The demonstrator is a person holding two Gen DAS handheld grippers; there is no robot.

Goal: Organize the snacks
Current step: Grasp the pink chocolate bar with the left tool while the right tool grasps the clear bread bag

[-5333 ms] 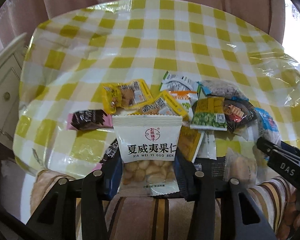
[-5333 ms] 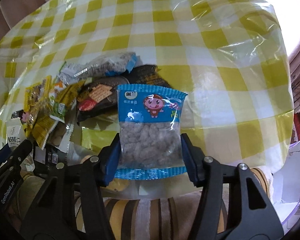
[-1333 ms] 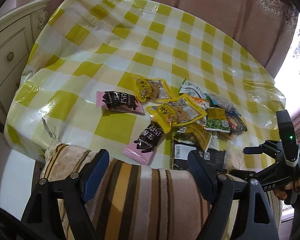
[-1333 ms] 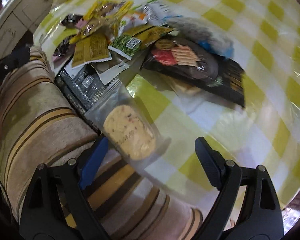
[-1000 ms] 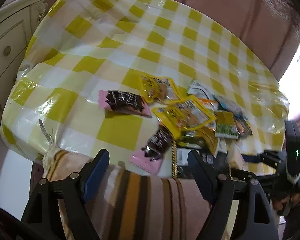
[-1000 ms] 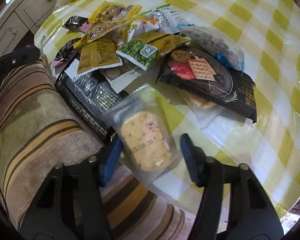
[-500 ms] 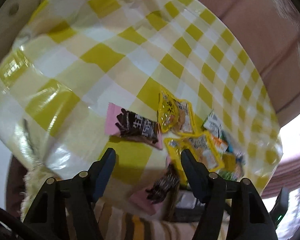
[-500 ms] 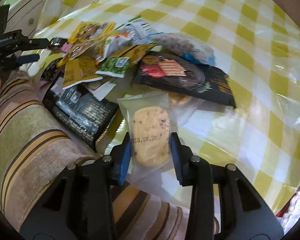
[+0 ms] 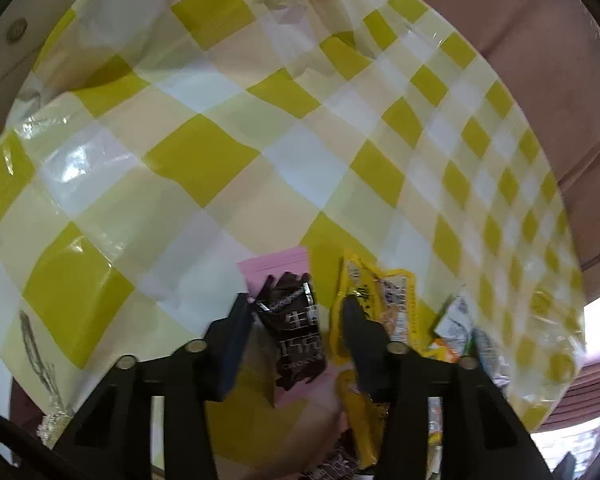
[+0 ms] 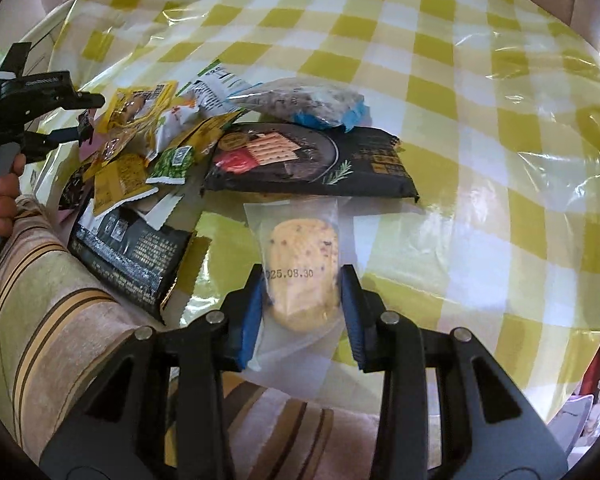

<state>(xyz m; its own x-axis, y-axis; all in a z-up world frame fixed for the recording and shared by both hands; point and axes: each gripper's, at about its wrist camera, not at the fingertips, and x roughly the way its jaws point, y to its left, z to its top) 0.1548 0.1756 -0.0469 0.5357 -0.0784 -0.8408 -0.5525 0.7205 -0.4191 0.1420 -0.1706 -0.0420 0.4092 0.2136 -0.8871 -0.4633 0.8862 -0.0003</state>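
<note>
Honestly we're nowhere near done. The round tabletop (image 10: 480, 128) with its yellow-and-white checked plastic cover is mostly bare, and the snacks sit in one jumbled heap (image 10: 172, 136) near its front edge: the long black cracker pack (image 10: 312, 160), a flat black pouch (image 10: 132, 248), yellow and green sachets all overlapping. Nothing looks sorted yet. Our right tongs (image 10: 302, 308) are pinching the clear-wrapped round cookie (image 10: 302, 264), just beside the heap. Our left tongs (image 9: 296, 340) are closing around the pink-and-brown chocolate packet (image 9: 296, 332), which lies between the jaws, not gripped yet.
</note>
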